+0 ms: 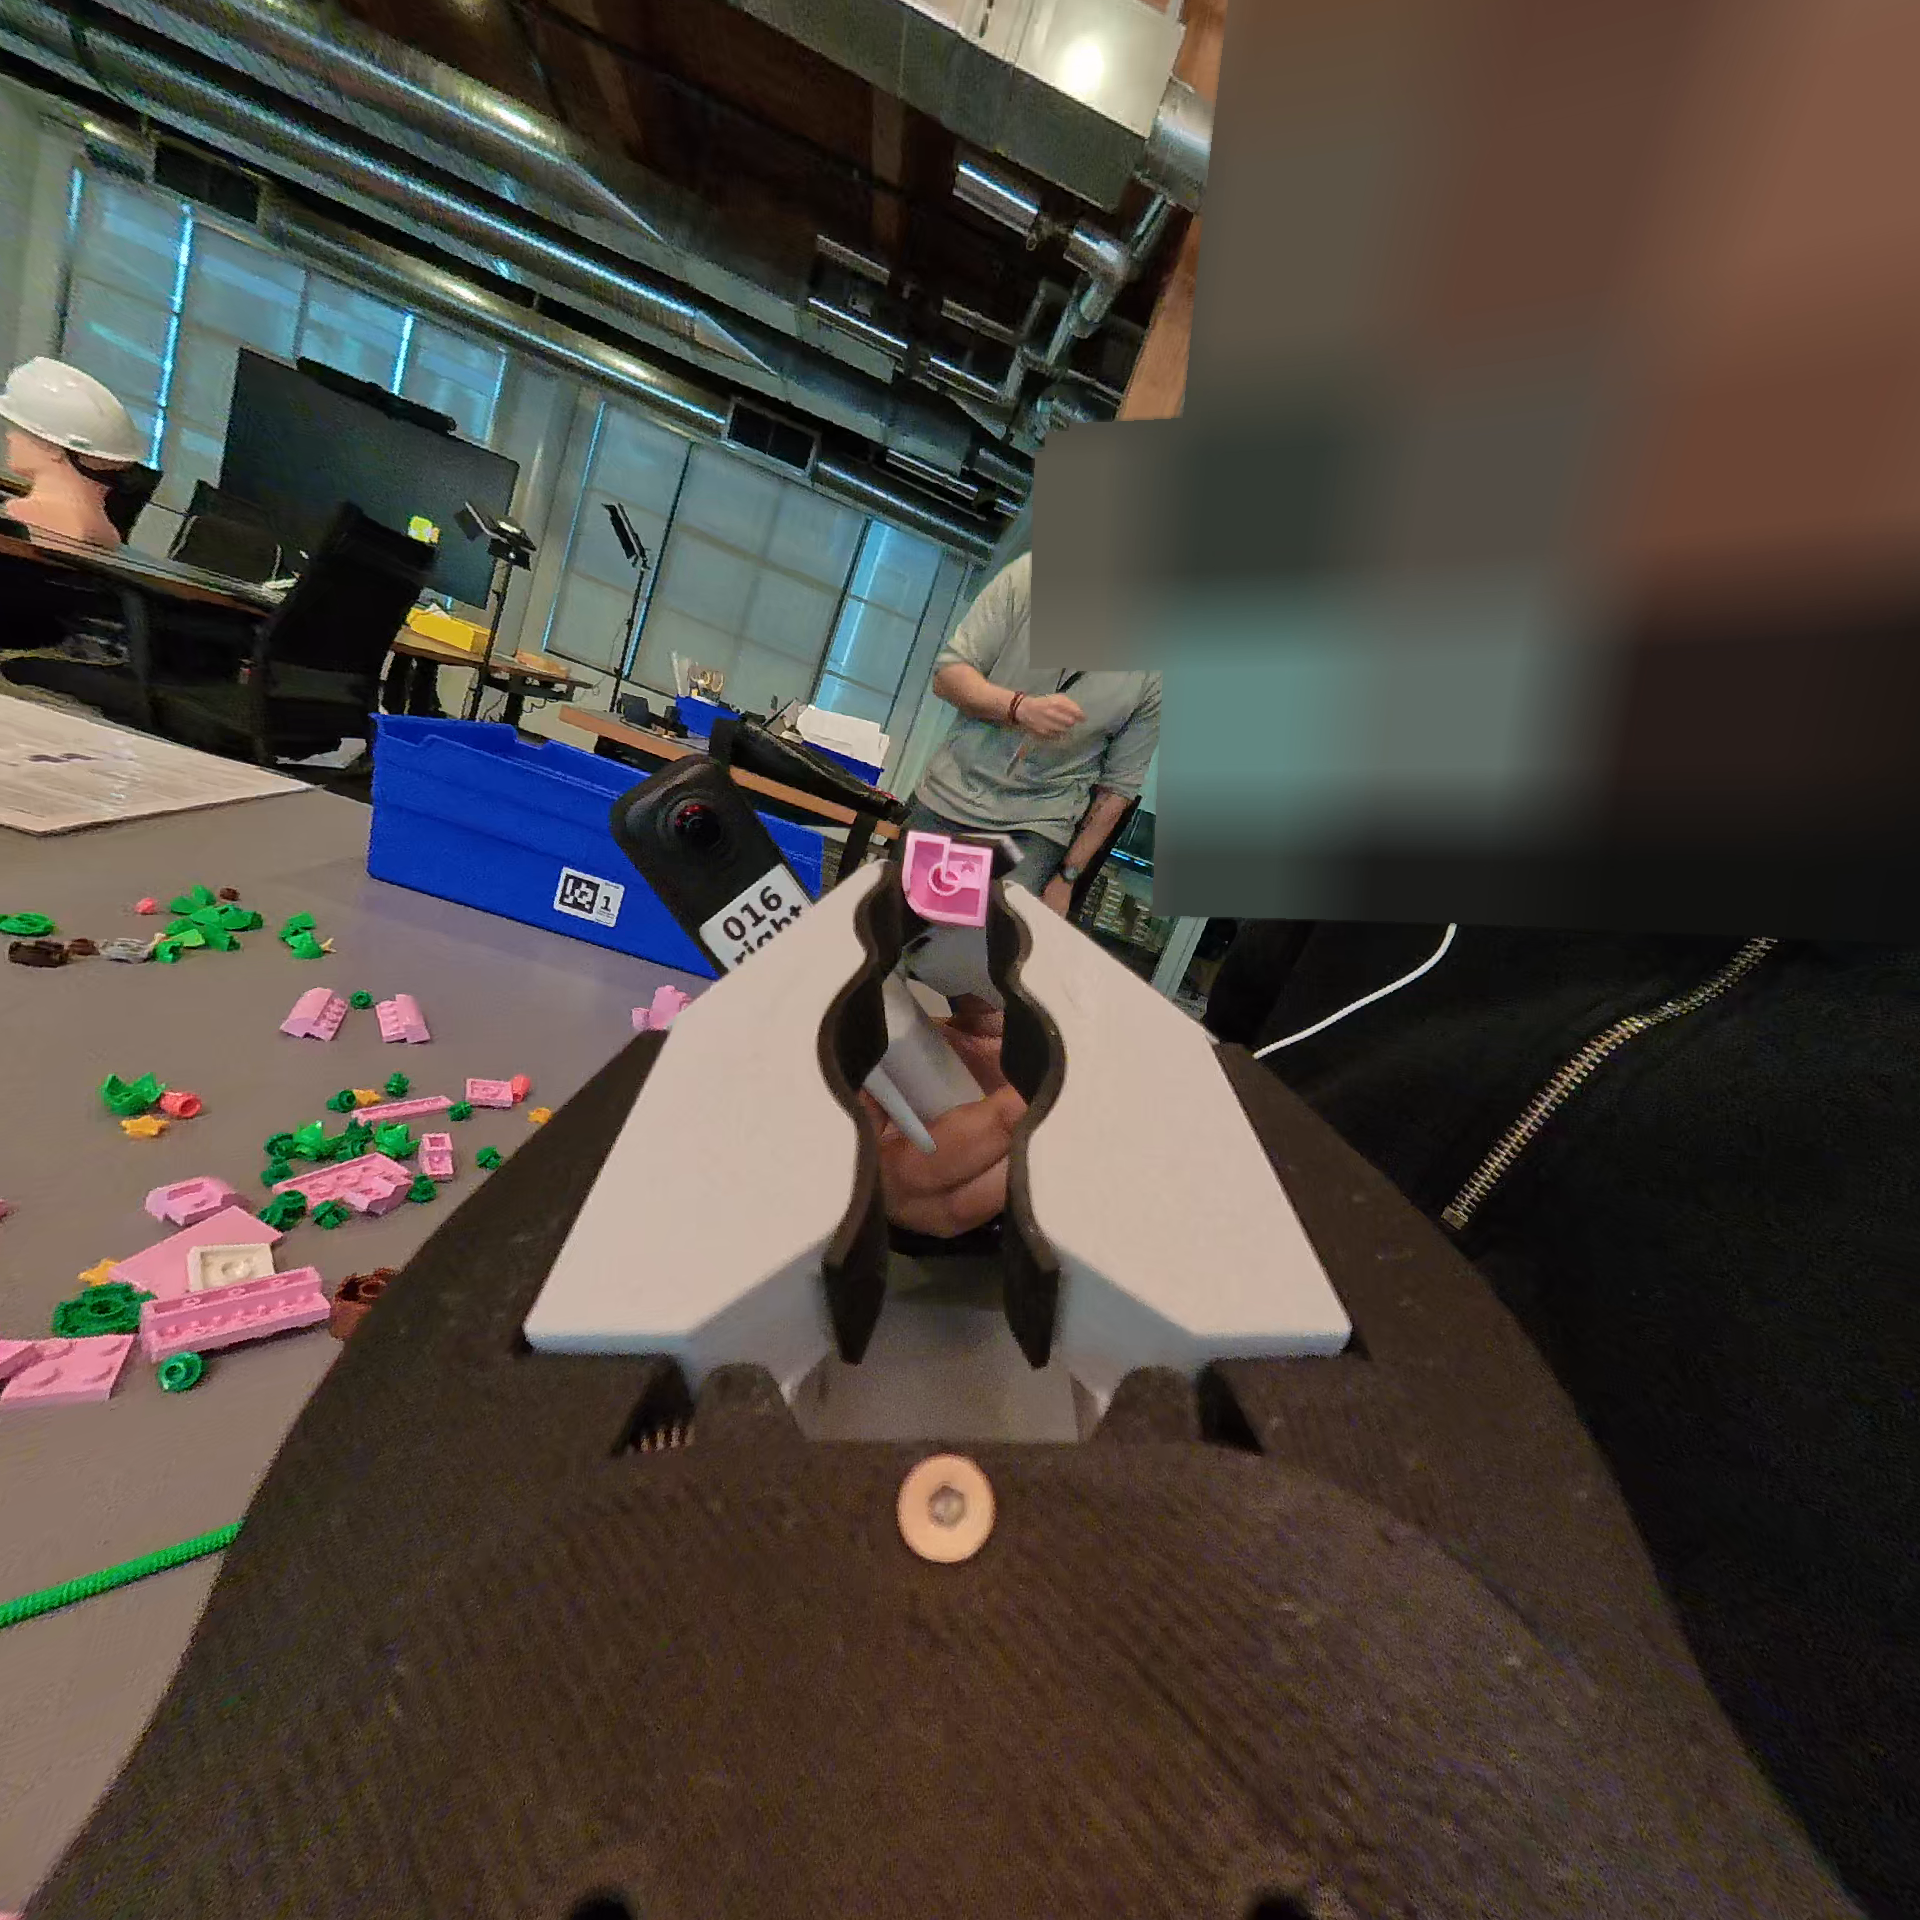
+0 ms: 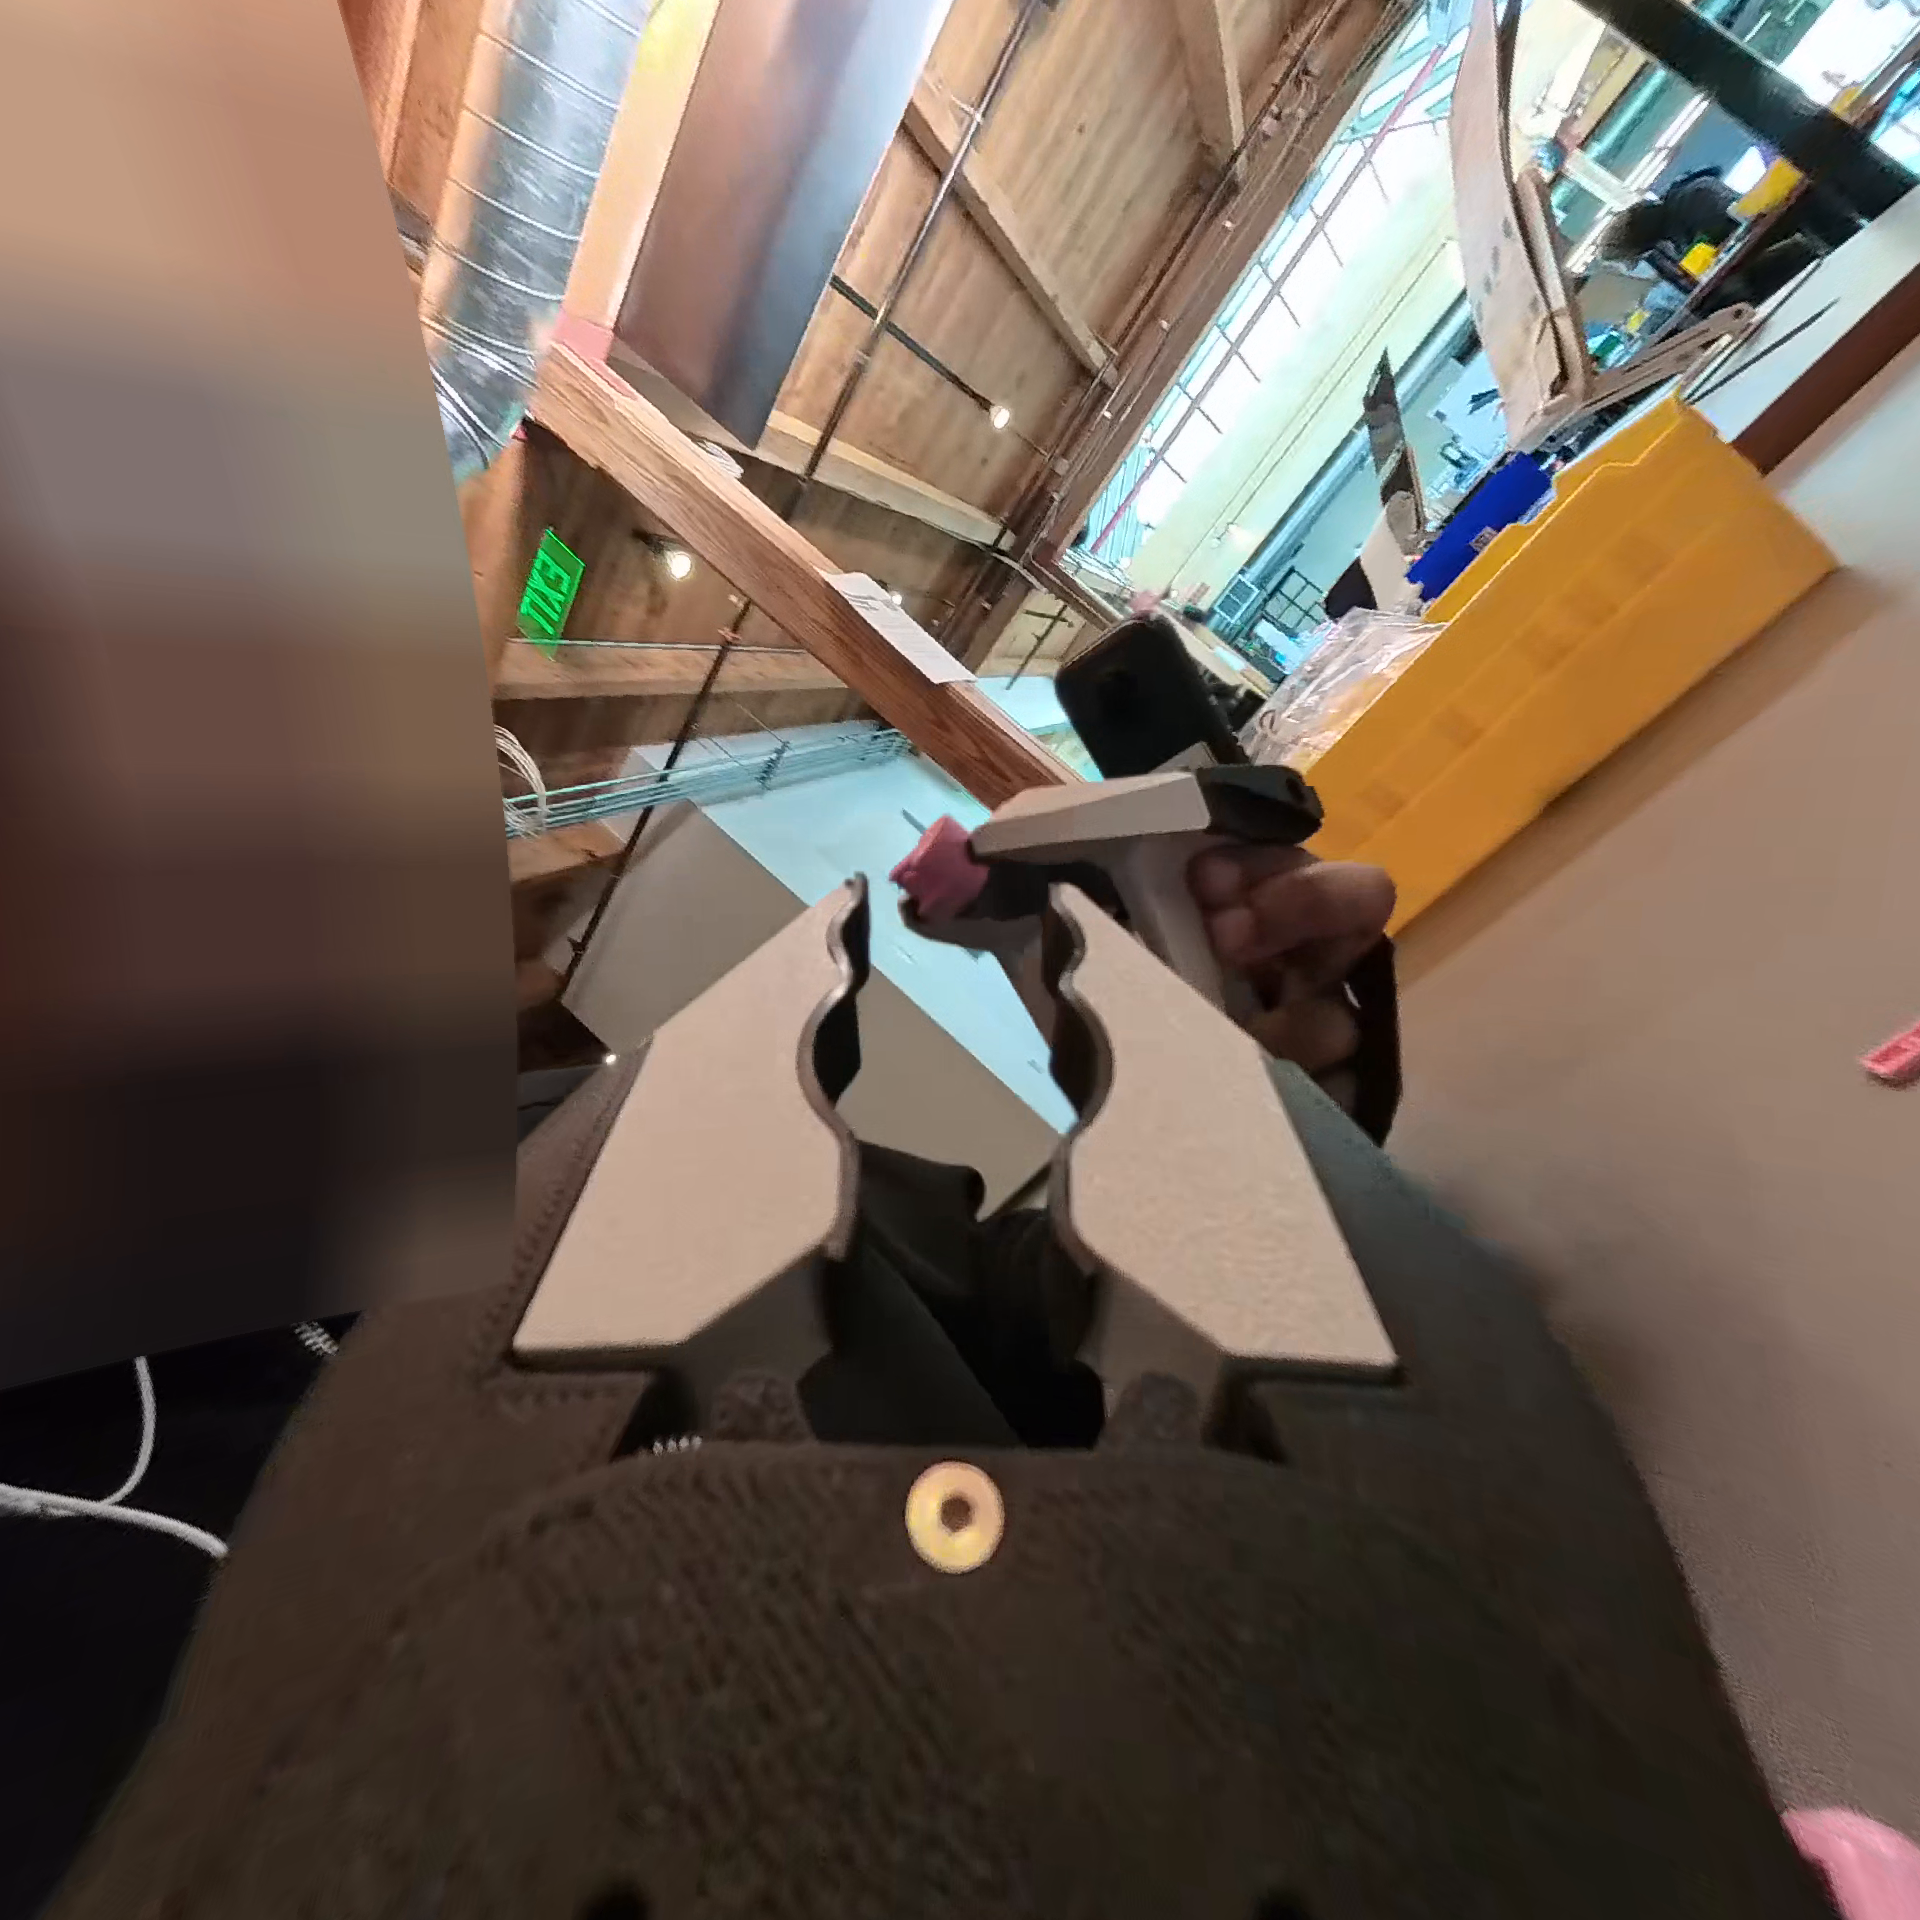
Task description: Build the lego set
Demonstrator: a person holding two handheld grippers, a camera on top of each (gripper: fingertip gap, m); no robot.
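Note:
My left gripper is shut on a small pink lego piece and holds it in the air above the grey table. In the right wrist view the left gripper comes in from the right with the pink piece at its tips. My right gripper is open, and the piece sits just beyond the gap between its fingertips, close to them. I cannot tell if they touch. In the left wrist view the right gripper's camera shows behind my fingers.
Several loose pink and green lego pieces lie on the table at the left. A blue bin stands behind them, beside a paper sheet. A green cord crosses the near edge. A yellow bin stands farther off. A person stands in the background. The grippers are tip to tip, or close to it.

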